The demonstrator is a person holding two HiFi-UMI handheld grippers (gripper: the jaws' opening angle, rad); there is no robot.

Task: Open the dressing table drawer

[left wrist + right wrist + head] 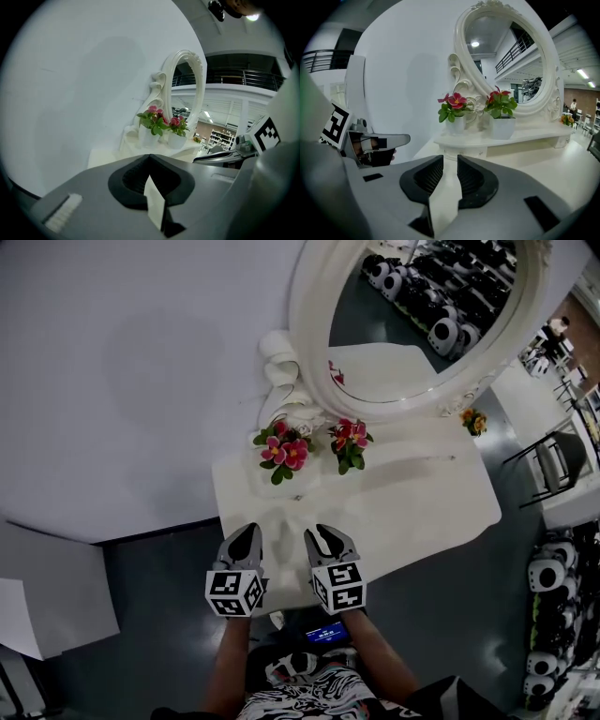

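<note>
The white dressing table [422, 507] carries an oval mirror [309, 306] and two pots of pink flowers [284, 450] [349, 442]. A low raised shelf [520, 136] under the pots has a small front panel [465, 151]. The head view shows no drawer front below the tabletop. Both grippers hover side by side over the table's near edge. My left gripper [246, 542] [149, 157] is shut, its tips meeting with nothing between them. My right gripper [324, 542] [450, 160] is open, with a narrow empty gap. Each gripper shows in the other's view: the left [386, 139], the right [220, 157].
A white wall [141, 362] runs behind and to the left of the table. A dark chair [555, 463] stands to the right, with several white round machines [548, 577] on the grey floor. A small flower pot [473, 420] sits by the mirror's right foot.
</note>
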